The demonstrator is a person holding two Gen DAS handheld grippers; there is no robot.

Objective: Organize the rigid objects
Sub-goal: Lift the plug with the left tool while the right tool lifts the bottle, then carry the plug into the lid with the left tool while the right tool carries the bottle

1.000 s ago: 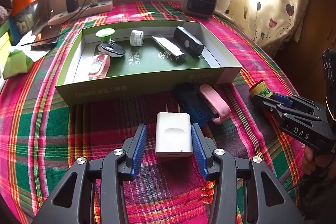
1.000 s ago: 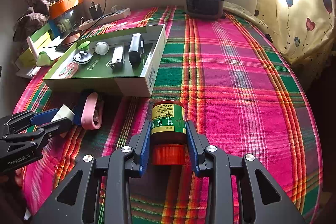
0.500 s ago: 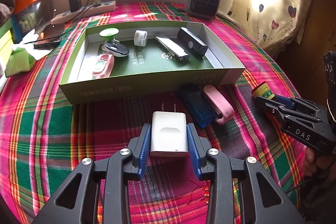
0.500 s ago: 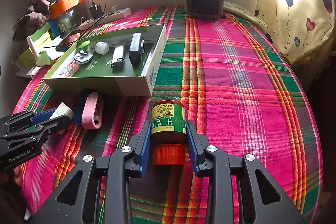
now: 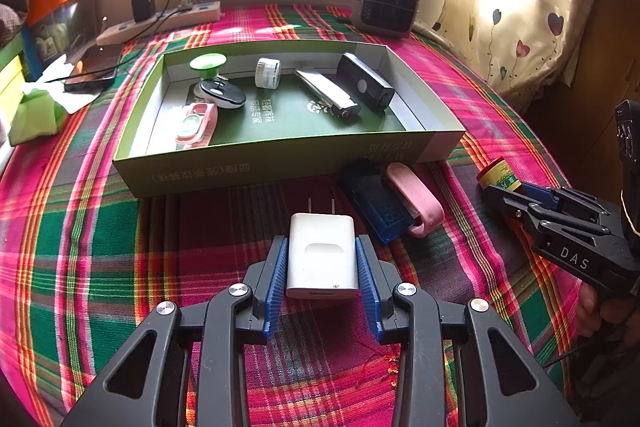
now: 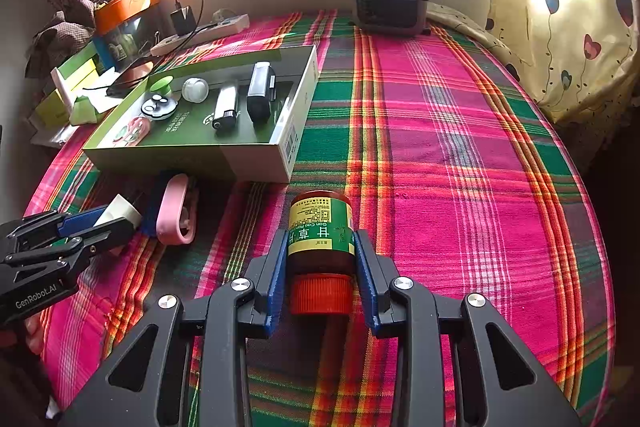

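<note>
Left tool [image 5: 322,259] clenched on white charger [image 5: 321,255], prongs pointing toward green box [image 5: 280,163], just above plaid cloth [image 5: 80,227]. Right tool [image 6: 320,261] clenched on brown medicine bottle [image 6: 321,235], orange cap toward camera, bottle lying on its side along the pads. Blue device [image 5: 376,203] and pink case [image 5: 416,199] side by side, touching, on cloth just in front of box. Inside box: black remote [image 5: 366,83], silver lighter [image 5: 326,93], small white jar [image 5: 267,73], black-and-white item [image 5: 222,95], pink case with green inset [image 5: 196,123].
</note>
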